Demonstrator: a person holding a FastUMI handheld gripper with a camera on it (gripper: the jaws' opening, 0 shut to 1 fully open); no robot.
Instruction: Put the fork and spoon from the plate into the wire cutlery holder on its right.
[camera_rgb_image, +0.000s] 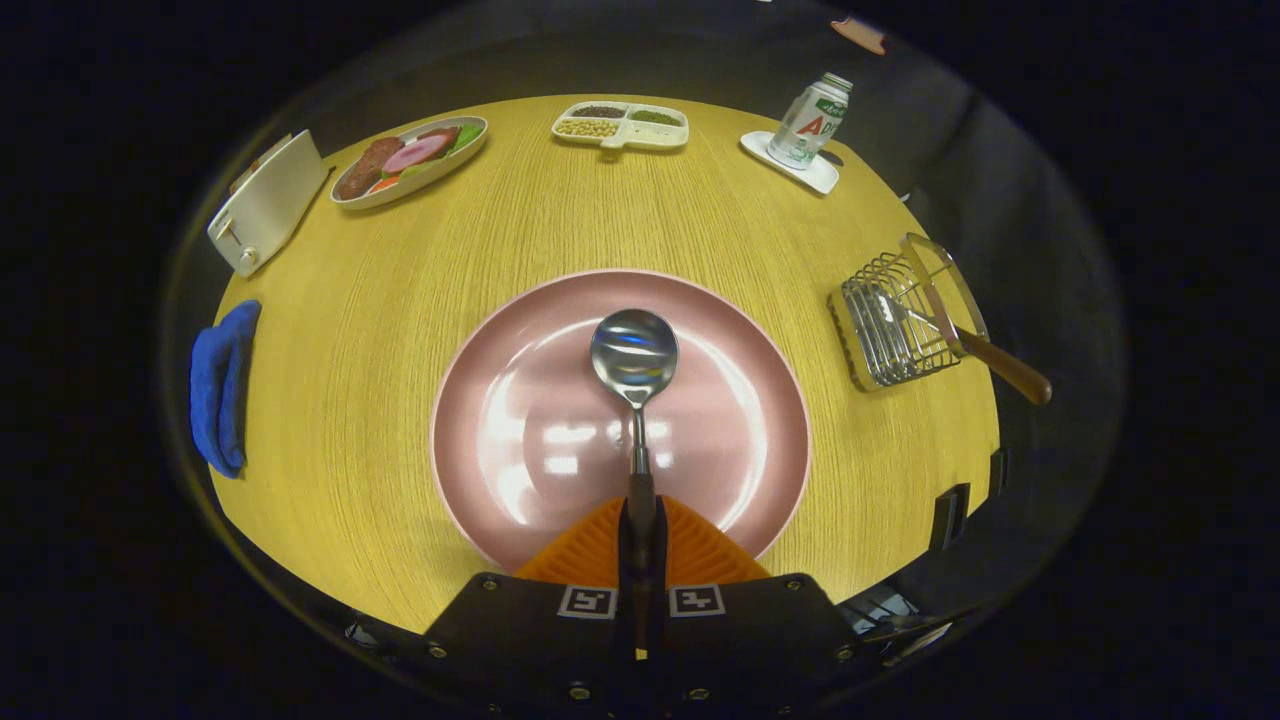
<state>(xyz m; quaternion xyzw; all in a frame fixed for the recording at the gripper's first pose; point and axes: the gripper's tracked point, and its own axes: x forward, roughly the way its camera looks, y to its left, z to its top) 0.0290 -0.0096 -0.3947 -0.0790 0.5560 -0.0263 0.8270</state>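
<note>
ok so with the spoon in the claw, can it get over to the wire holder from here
Probably yes. The claw is shut on the spoon over the plate, and only bare table lies between there and the wire holder, where the fork already rests.

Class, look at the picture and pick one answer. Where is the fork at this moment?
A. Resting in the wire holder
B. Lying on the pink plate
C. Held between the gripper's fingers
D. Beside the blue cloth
A. The fork lies in the wire holder, its brown handle sticking out; the gripper is shut on the spoon above the plate.
</note>
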